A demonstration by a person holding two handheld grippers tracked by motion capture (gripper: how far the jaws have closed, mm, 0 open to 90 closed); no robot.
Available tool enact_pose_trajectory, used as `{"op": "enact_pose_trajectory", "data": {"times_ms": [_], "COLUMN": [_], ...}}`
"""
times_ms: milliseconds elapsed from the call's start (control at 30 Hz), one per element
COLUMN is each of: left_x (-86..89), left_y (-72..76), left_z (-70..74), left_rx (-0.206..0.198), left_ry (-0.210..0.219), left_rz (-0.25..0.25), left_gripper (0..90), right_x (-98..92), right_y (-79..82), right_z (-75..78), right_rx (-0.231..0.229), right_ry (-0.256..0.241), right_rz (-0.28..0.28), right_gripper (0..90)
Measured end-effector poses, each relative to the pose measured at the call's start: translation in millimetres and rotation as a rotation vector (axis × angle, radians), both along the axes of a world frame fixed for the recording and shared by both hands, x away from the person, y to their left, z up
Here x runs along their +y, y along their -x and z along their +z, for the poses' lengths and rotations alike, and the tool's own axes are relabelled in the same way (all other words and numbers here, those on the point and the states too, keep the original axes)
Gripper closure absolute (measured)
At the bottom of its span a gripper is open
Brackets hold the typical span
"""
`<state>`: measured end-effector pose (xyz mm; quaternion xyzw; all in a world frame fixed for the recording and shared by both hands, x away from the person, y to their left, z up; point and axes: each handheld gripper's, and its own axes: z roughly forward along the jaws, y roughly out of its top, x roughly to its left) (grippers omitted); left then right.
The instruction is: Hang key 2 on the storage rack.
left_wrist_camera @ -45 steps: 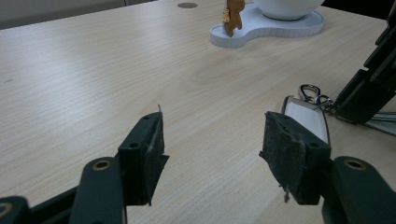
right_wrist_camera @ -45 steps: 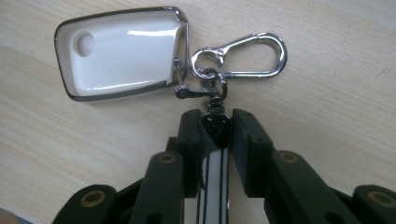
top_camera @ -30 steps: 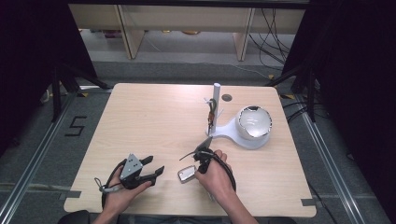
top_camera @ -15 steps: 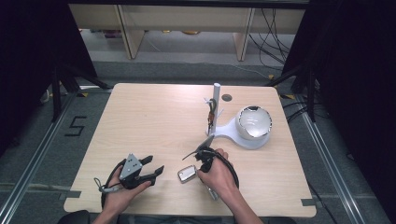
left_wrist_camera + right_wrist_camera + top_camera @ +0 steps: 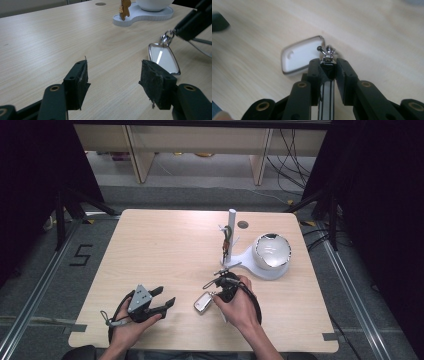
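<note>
The right gripper [image 5: 327, 65], angled low toward ten o'clock, pinches its fingers on the metal clasp of a glossy rectangular keychain [image 5: 300, 56] lying on the woodgrain bench [image 5: 165, 250], while the left gripper [image 5: 113, 85] rests wide apart.

Each hand carries a black two-jaw gripper. The left gripper [image 5: 150, 304] bears a grey three-cornered plate on top, and a black cable loops from its rear toward 7 o'clock. Its jaws end in black rectangular pads [image 5: 80, 85] with frayed, worn edges. Brass-coloured rivets sit at the arm pivots, with small screw holes in the pad blocks. The right gripper [image 5: 327, 65] shows the same black linkage and brass-coloured rivets; a black cable loops at its 4 o'clock side.
</note>
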<state>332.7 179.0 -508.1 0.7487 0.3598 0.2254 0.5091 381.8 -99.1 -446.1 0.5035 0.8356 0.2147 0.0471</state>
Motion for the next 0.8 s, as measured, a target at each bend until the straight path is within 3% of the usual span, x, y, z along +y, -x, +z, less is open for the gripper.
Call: {"op": "enact_pose_trajectory", "data": {"times_ms": [33, 67, 200, 367, 600, 800], "left_x": [0.1, 0.3, 0.6, 0.7, 0.8, 0.7], "left_y": [0.0, 0.0, -0.4, -0.2, -0.4, -0.2], "left_z": [0.0, 0.0, -0.4, -0.3, -0.5, -0.5], "left_rx": [0.000, -0.001, -0.004, -0.005, -0.006, -0.007], "left_ry": [0.001, 0.000, 0.006, 0.007, 0.007, 0.008], "left_rz": [0.001, 0.001, -0.002, -0.002, -0.001, -0.002], "left_gripper": [38.6, 38.6, 38.6, 38.6, 38.5, 38.5], "right_x": [-1.7, -1.5, -6.0, -10.9, -15.5, -17.4], "right_y": [-1.5, -2.6, -12.9, -28.4, -48.6, -63.4], "right_z": [3.8, 8.3, 27.8, 47.1, 64.0, 71.6], "right_rx": [-0.028, -0.035, -0.080, -0.142, -0.147, -0.163], "right_ry": [-0.021, -0.044, -0.164, -0.204, -0.263, -0.278], "right_rz": [0.008, -0.011, 0.005, 0.006, -0.030, -0.063], "right_gripper": [74.6, 74.7, 74.6, 74.6, 74.6, 74.6]}}
